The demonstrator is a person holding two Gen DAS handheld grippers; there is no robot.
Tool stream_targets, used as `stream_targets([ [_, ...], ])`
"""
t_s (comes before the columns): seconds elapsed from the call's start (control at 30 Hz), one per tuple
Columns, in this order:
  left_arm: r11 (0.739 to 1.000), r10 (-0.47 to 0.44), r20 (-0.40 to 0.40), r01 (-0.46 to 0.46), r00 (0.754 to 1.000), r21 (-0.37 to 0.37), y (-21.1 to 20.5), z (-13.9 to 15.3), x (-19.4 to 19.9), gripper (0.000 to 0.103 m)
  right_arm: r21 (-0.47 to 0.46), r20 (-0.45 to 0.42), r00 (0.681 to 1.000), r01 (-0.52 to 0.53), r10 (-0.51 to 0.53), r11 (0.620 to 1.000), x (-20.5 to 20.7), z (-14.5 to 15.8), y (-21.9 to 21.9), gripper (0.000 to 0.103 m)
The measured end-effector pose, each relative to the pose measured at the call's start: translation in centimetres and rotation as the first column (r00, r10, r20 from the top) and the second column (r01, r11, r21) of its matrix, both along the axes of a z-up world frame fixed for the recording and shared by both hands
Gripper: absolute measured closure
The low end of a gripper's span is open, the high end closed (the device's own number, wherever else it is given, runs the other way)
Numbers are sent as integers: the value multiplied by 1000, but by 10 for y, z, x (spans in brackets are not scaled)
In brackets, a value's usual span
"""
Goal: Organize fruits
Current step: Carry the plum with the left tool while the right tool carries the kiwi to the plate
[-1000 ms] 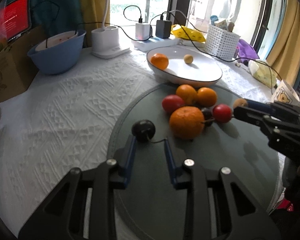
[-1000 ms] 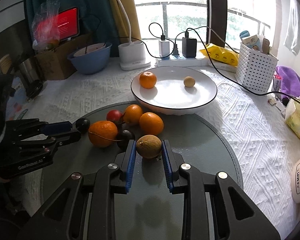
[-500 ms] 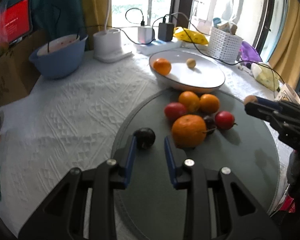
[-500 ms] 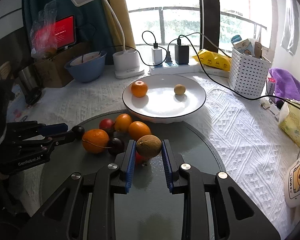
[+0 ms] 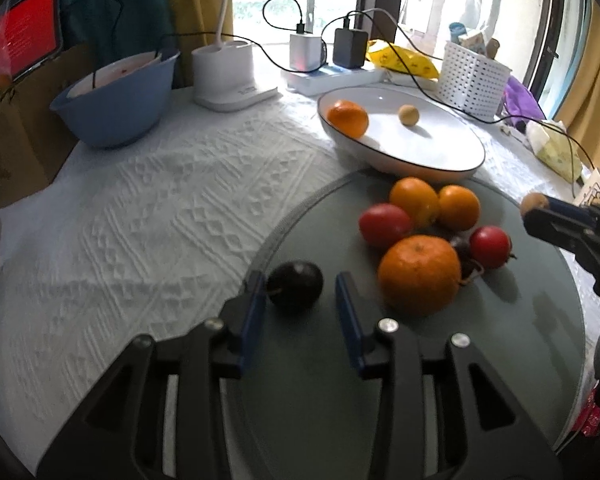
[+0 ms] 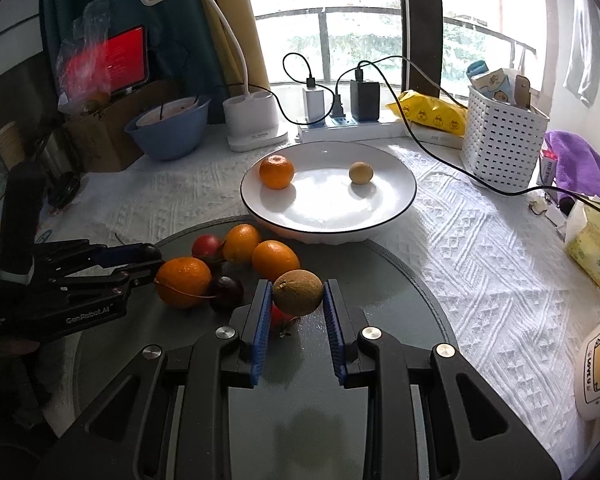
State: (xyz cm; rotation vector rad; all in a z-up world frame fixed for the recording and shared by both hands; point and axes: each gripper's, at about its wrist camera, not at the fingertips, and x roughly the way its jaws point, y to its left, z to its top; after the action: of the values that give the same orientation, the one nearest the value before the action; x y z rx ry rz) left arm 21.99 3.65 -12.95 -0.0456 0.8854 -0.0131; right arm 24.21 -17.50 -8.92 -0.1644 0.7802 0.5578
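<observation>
Starting at the left edge of the round grey mat (image 5: 440, 380), the left gripper (image 5: 302, 300) has its jaws spread wide around a dark plum (image 5: 295, 286), which sits on the mat against the left pad with a clear gap to the right one — framed, not yet squeezed. Just to the right lies the loose pile waiting to be sorted: a big orange (image 5: 419, 274), two smaller oranges behind it, two red fruits and another dark one tucked between. Beyond the mat's far edge stands the white plate (image 6: 396, 208), overlapping the mat slightly; it already holds a mandarin (image 6: 276, 172) and a small tan fruit (image 6: 361, 172), so it reads as the collecting dish. Further right, the right gripper (image 6: 297, 300) has its jaws closed on a brown, rough-skinned fruit (image 6: 298, 292), clamped at its widest part so it cannot roll out — and lifted above the mat, judging by the red fruit showing beneath it. It points toward the plate, likely its destination.
</observation>
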Motion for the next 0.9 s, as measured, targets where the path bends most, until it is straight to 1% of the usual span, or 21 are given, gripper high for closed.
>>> stream_targets([
  [0.07, 1000, -3, 6, 3, 1000, 4, -1, 0, 1, 67, -2, -1, 1000, -2, 2, 1000, 1, 0, 2, 75],
  [0.1, 1000, -3, 7, 3, 1000, 6, -1, 0, 1, 72, -3, -1, 1000, -3, 3, 1000, 2, 0, 2, 75],
  [0.13, 1000, -1, 7, 1, 1000, 3, 0, 0, 1, 73, -4, 0, 1000, -5, 5, 1000, 2, 0, 3, 75],
  [0.33, 1000, -11, 16, 11, 1000, -9, -1, 8, -3, 74, -5, 11, 1000, -8, 8, 1000, 4, 5, 5, 75],
  [0.53, 999, -29, 59, 30, 998, -18, -6, 30, -4, 74, -4, 26, 1000, -1, 1, 1000, 11, 12, 3, 75],
  [0.7, 998, -57, 87, 59, 995, -25, -12, 45, 7, 74, -3, 35, 999, 4, -4, 1000, 20, 17, 2, 75],
  [0.9, 994, -100, 97, 104, 990, -31, -24, 51, 28, 74, -4, 41, 999, 19, -18, 1000, 40, 19, -2, 75],
])
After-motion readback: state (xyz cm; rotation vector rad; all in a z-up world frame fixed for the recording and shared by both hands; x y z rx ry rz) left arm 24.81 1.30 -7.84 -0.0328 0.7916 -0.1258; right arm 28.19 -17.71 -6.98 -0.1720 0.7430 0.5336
